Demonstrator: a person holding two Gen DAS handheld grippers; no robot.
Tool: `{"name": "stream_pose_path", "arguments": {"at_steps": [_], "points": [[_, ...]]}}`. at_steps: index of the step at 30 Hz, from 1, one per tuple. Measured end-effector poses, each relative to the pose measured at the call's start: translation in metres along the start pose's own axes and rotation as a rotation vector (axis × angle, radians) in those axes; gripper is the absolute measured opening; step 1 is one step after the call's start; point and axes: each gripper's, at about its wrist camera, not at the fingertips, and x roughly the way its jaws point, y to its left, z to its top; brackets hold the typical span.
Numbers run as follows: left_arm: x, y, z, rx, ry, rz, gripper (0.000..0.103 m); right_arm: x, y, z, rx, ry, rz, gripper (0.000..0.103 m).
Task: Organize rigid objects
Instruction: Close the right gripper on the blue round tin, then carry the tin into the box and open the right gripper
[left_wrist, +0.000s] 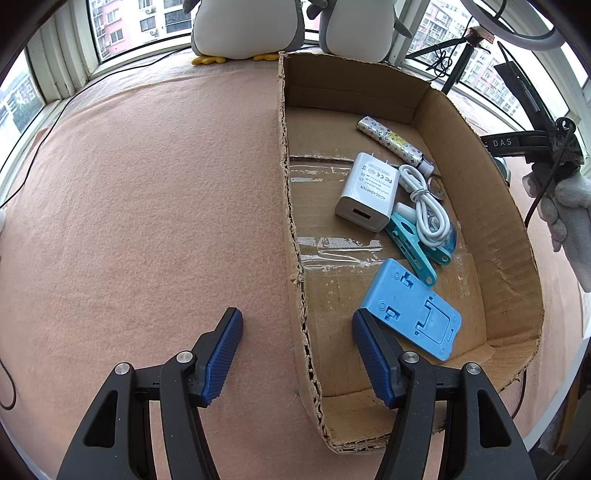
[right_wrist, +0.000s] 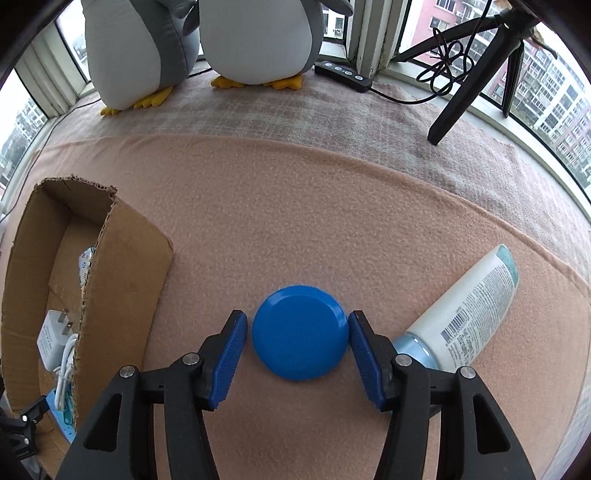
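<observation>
A shallow cardboard box (left_wrist: 491, 236) lies on the pink blanket (left_wrist: 147, 206). In it are a white charger (left_wrist: 365, 192), a white cable (left_wrist: 424, 206), teal clips (left_wrist: 413, 247), a patterned lighter (left_wrist: 391, 142) and a blue phone stand (left_wrist: 413, 310). My left gripper (left_wrist: 297, 354) is open, straddling the box's left wall, with nothing between its fingers. In the right wrist view a round blue disc (right_wrist: 300, 332) rests on the blanket between the open fingers of my right gripper (right_wrist: 297, 354); the pads stand just apart from its rim. A white tube (right_wrist: 469, 314) lies to the right.
Two plush penguins (right_wrist: 199, 44) sit at the back by the windows. A tripod leg (right_wrist: 465, 96) and a black power strip (right_wrist: 343, 75) with its cable stand at the back right. The cardboard box (right_wrist: 122, 280) is left of the disc.
</observation>
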Motion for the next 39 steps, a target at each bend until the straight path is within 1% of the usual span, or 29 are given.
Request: {"name": "stream_pose_path", "arguments": {"at_steps": [3,11,16,19,22,26,32,39], "points": [[0.0,0.0,0.0,0.001,0.0,0.0,0.066,-0.001,0.0,-0.001,-0.003,0.0,-0.001,0.046],[0.0,0.0,0.0,0.001,0.0,0.0,0.066,-0.012,-0.003,-0.007,0.022,-0.031,0.005,0.046],[0.0,0.0,0.0,0.001,0.0,0.0,0.066,-0.036,-0.008,-0.012,0.056,-0.081,0.036,0.046],[0.0,0.0,0.0,0.002,0.0,0.0,0.066,-0.053,-0.004,-0.017,0.061,-0.119,0.046,0.046],[0.0,0.0,0.0,0.002,0.0,0.0,0.066,-0.068,0.004,-0.018,0.07,-0.154,0.076,0.046],[0.0,0.0,0.0,0.004,0.0,0.001,0.066,-0.088,0.02,-0.017,0.054,-0.2,0.115,0.046],[0.0,0.0,0.0,0.001,-0.001,0.0,0.066,-0.108,0.062,-0.015,-0.02,-0.243,0.172,0.046],[0.0,0.0,0.0,0.001,0.0,0.0,0.066,-0.098,0.109,-0.007,-0.101,-0.228,0.197,0.046]]}}
